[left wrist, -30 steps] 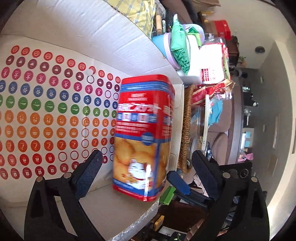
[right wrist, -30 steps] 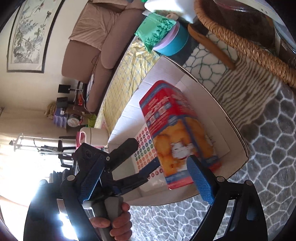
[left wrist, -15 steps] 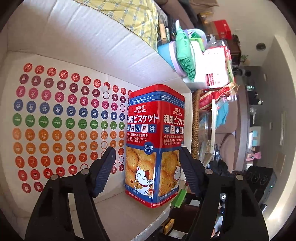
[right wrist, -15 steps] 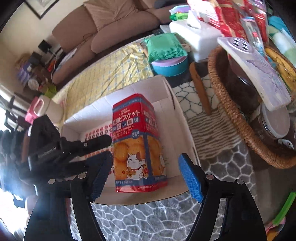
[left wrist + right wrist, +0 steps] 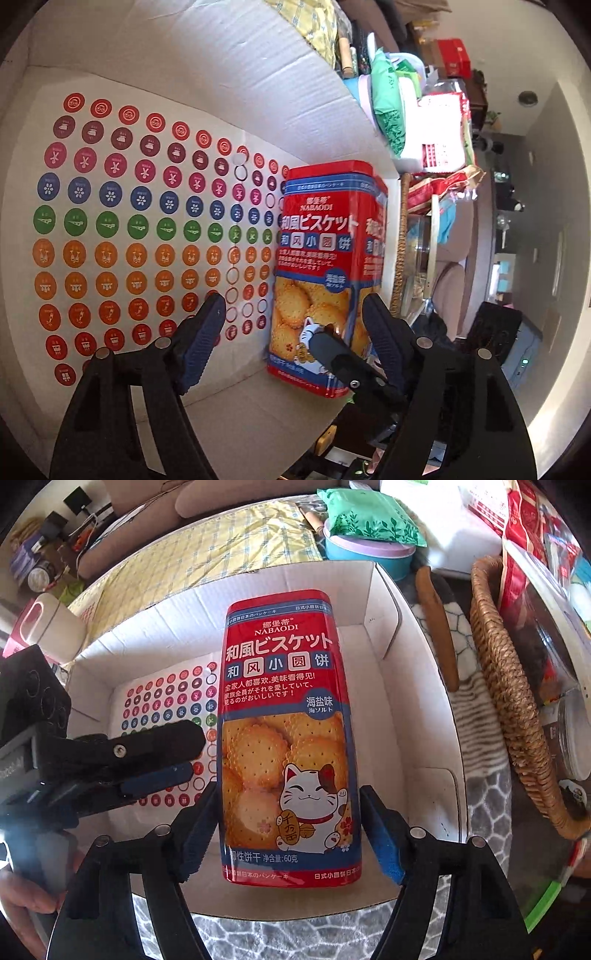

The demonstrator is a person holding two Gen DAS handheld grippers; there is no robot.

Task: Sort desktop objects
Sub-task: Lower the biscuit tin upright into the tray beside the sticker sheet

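Note:
A red and blue biscuit tin [image 5: 288,738] with a cat picture stands upright in a white cardboard box [image 5: 417,709], on its right side. My right gripper [image 5: 286,830] is open, its two blue pads on either side of the tin's lower part, close to its sides. In the left wrist view the tin [image 5: 325,273] stands at the box's right, with one right finger in front of it. My left gripper [image 5: 291,332] is open and empty inside the box, left of the tin; it also shows in the right wrist view [image 5: 159,760].
A sheet of coloured round stickers [image 5: 129,229] lies on the box floor. A wicker basket [image 5: 513,701] of packets stands to the right. A teal bowl [image 5: 369,554] with a green packet, a yellow checked cloth [image 5: 207,554] and a patterned grey mat [image 5: 484,834] surround the box.
My right gripper has moved in close, so its fingers now flank the tin. My left gripper has shifted slightly; the tin stands upright after tilting a second ago.

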